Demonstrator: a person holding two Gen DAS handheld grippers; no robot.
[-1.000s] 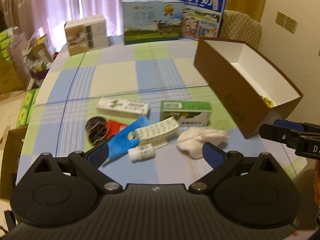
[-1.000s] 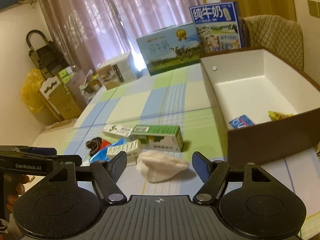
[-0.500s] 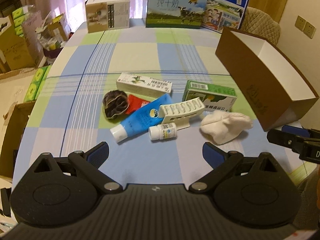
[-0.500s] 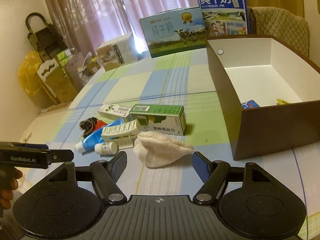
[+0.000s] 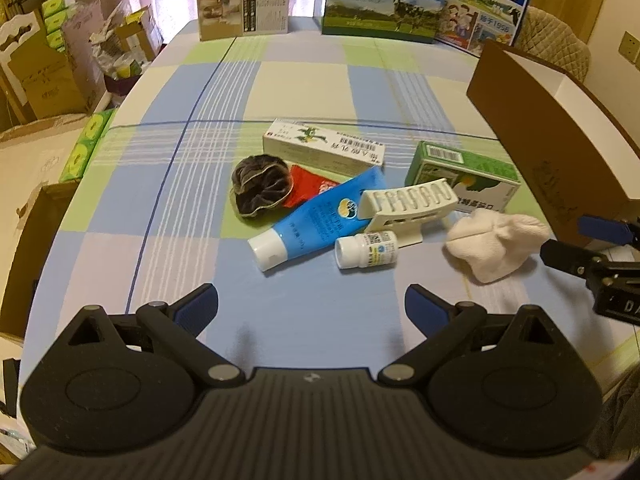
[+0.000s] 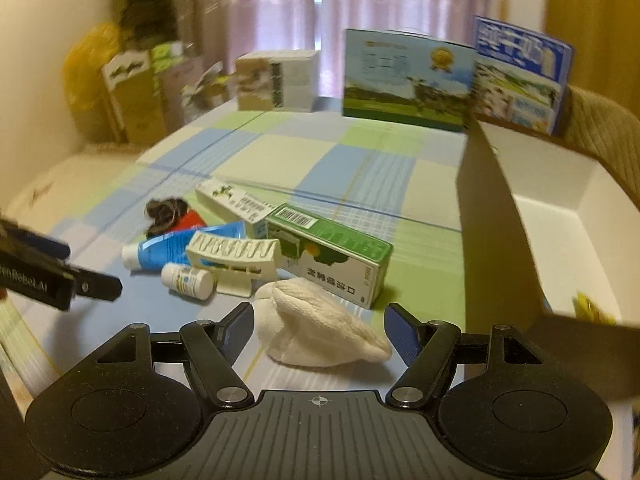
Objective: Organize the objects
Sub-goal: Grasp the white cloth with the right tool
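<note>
**Checked cloth, both my tongs open**

Checked blue, green and cream cloth covers the table. My left tongs hang above its near edge, jaws spread wide, gripping nothing. My right tongs are likewise spread and empty, their fingers flanking the white sock without visible contact.

Seen from the left wrist, the clutter lies at 12 o'clock of my left tongs: blue tube, white bottle touching its right side, cream clip resting over the tube's tail. The dark scrunchie and red packet sit at 11 o'clock, the white carton behind them. The green carton lies at 1 o'clock, the sock at 2 o'clock.

The brown box stands open at 2 o'clock of my right tongs, a yellow item inside.
</note>
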